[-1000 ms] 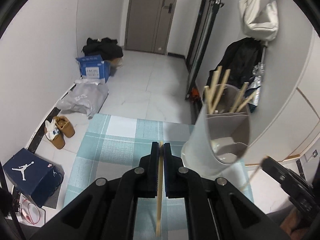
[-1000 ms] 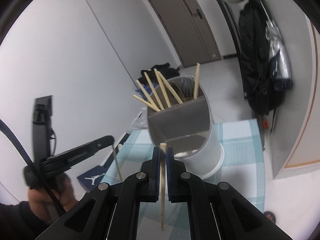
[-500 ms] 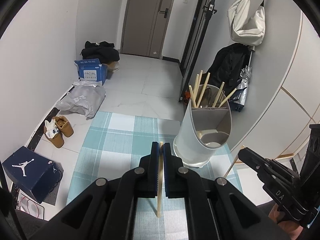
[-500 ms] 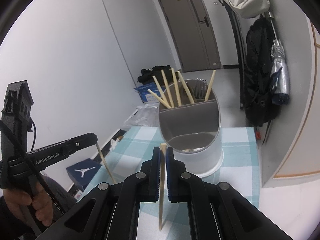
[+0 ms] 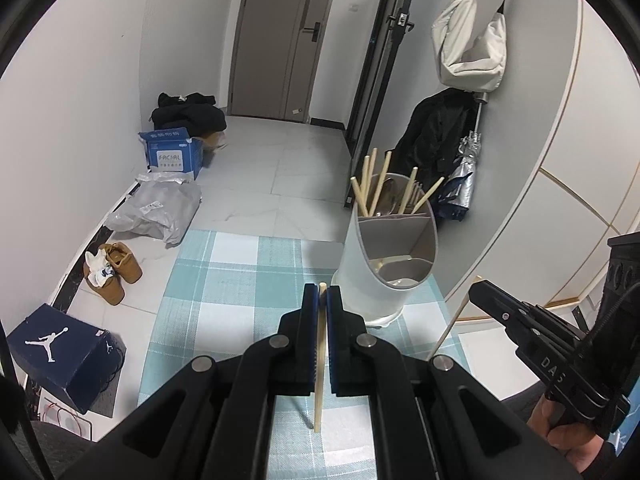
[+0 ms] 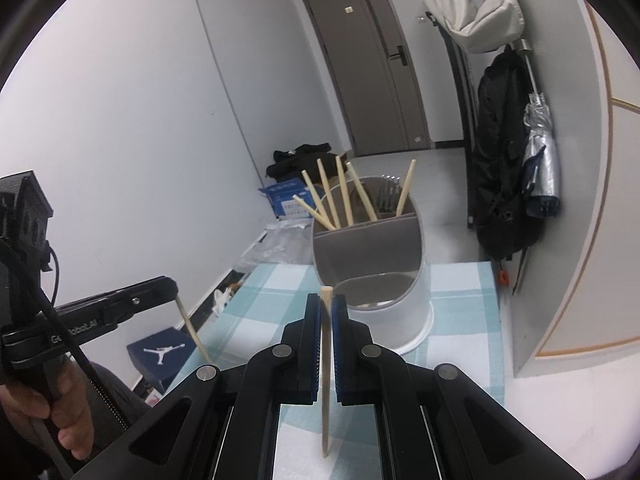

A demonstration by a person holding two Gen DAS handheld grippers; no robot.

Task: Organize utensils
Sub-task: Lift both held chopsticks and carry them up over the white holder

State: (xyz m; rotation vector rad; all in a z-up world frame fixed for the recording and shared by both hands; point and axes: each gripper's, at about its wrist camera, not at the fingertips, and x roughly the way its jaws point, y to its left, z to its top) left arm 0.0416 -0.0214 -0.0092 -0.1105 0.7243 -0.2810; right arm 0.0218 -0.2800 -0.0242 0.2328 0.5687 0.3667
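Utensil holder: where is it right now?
The utensil holder stands on the checked cloth, ahead and right in the left wrist view, dead ahead beyond the right claw.

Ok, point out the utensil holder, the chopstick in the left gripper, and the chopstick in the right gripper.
utensil holder (image 5: 362, 280): left wrist view, on its white outer wall.
left gripper's chopstick (image 5: 319, 396): left wrist view, lower shaft below the pads.
right gripper's chopstick (image 6: 326, 400): right wrist view, lower shaft.

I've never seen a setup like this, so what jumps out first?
Two black tongs, the left tongs and right tongs, each pinch one wooden chopstick upright. Beyond them, on a checked cloth, stands a white holder with more chopsticks poking from its rear compartment.
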